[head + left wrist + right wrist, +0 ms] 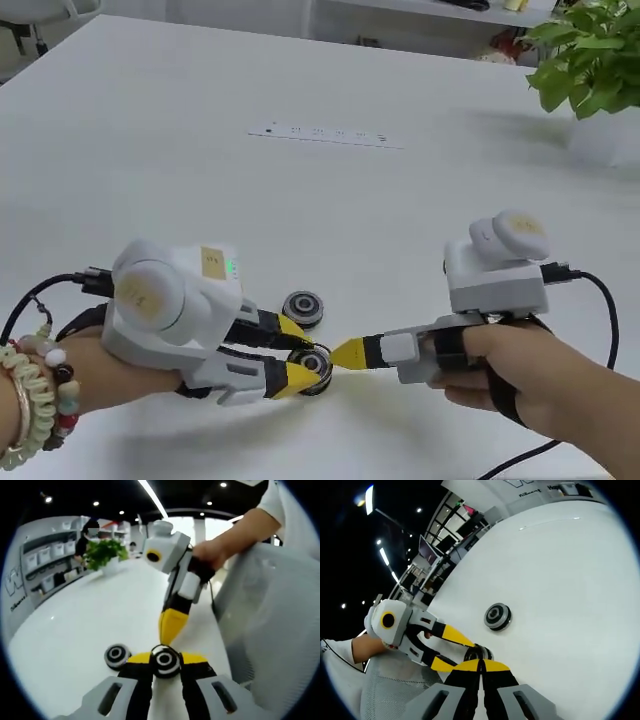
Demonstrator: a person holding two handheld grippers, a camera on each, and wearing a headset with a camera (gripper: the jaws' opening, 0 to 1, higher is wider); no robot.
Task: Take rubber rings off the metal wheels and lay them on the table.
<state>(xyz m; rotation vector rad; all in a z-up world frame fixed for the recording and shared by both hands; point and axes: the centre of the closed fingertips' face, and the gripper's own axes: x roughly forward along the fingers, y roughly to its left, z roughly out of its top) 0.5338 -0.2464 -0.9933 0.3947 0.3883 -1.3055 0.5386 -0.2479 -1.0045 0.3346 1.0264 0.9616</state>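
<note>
Two metal wheels with black rubber rings are on the white table (200, 120). My left gripper (300, 352) is shut on one wheel (314, 368), which sits between its yellow tips in the left gripper view (166, 661). My right gripper (338, 353) is shut, and its yellow tips touch that wheel's rim from the right. I cannot tell whether they pinch the ring. The right gripper view shows its closed tips (481, 663) just before the held wheel (479, 653). The second wheel (303, 308) lies loose just beyond, and appears again (117, 656) (497, 616).
A white power strip (325, 135) lies mid-table, farther back. A green plant (590, 50) stands at the far right corner. A black cable (600, 300) trails from the right gripper. A white chair (270, 620) is beside the near table edge.
</note>
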